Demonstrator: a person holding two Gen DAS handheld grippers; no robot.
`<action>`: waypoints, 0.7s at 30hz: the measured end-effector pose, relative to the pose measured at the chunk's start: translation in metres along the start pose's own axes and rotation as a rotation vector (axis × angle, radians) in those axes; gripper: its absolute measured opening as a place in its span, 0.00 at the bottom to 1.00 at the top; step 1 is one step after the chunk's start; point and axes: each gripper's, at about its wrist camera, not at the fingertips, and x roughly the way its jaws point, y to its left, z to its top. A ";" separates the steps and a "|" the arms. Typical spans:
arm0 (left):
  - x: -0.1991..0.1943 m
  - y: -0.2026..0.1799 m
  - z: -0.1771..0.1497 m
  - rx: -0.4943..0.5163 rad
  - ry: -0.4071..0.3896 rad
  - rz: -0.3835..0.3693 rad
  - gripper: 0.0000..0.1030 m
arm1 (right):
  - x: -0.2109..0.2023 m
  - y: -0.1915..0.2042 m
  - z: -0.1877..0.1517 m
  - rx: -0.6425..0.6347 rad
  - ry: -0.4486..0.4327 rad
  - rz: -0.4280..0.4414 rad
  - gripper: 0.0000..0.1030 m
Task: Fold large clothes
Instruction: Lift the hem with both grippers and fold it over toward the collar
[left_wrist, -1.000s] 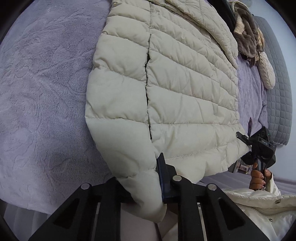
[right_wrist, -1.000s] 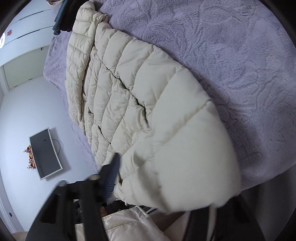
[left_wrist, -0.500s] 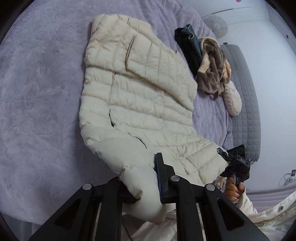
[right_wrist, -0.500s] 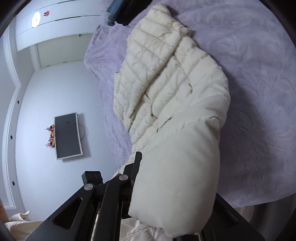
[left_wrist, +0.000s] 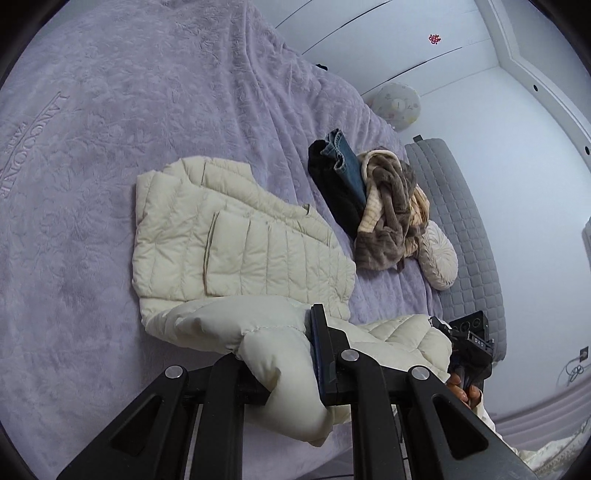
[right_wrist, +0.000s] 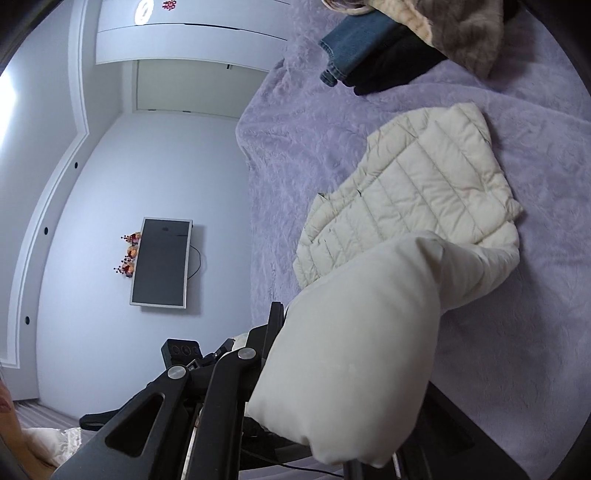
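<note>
A cream quilted puffer jacket lies on the lilac bed cover, its near hem lifted off the bed. My left gripper is shut on one bottom corner of the hem, and padded fabric bulges over its fingers. My right gripper is shut on the other bottom corner; the jacket drapes over it and hides its right finger. In the left wrist view the right gripper shows at the right, held by a hand. The jacket's far part stays flat on the bed with a sleeve folded across it.
A pile of dark trousers, jeans and a brown plush garment sits beyond the jacket. A round cushion leans on the grey quilted headboard. A wall screen hangs across the room.
Both grippers have risen and pulled back with the hem, lifting the jacket's lower part off the bed. The views now tilt up and take in the far clothes pile and walls.
</note>
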 end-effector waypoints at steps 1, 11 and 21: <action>0.001 0.000 0.006 -0.001 -0.009 0.003 0.16 | 0.003 0.003 0.006 -0.007 -0.001 0.001 0.10; 0.029 0.011 0.051 -0.003 -0.048 0.081 0.16 | 0.029 0.001 0.062 -0.013 -0.007 -0.042 0.10; 0.101 0.051 0.091 -0.036 -0.035 0.194 0.16 | 0.090 -0.051 0.125 0.067 0.002 -0.118 0.10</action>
